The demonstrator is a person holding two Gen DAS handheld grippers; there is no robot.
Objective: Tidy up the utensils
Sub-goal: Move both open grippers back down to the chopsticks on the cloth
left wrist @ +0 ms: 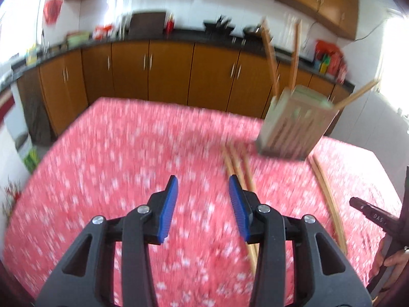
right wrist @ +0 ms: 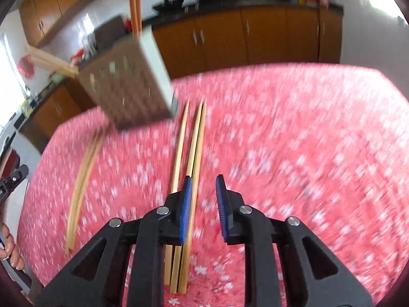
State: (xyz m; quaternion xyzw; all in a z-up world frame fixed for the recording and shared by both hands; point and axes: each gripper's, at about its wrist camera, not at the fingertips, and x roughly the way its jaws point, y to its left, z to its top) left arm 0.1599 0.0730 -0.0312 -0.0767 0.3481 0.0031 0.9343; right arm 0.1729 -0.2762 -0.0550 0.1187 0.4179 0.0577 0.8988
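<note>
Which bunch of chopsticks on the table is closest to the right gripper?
The three-chopstick bunch running under the right gripper; the other pair lies farther left, beyond the holder.

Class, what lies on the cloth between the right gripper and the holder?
In the right wrist view, three loose chopsticks lie on the cloth, running from under the right gripper toward the holder.

Both fisheye views sit just behind their own black, blue-padded grippers, low over the pink floral tablecloth (left wrist: pixel 115 153), looking across the table toward the far orange-brown wooden kitchen cabinets (left wrist: pixel 168 74). The left wrist view has the slotted grey-green chopstick holder (left wrist: pixel 294 125) at far right; the right wrist view has it at far left (right wrist: pixel 127 81). Both share the loose bamboo chopsticks on the cloth (right wrist: pixel 190 138) and both are motion-blurred
</note>
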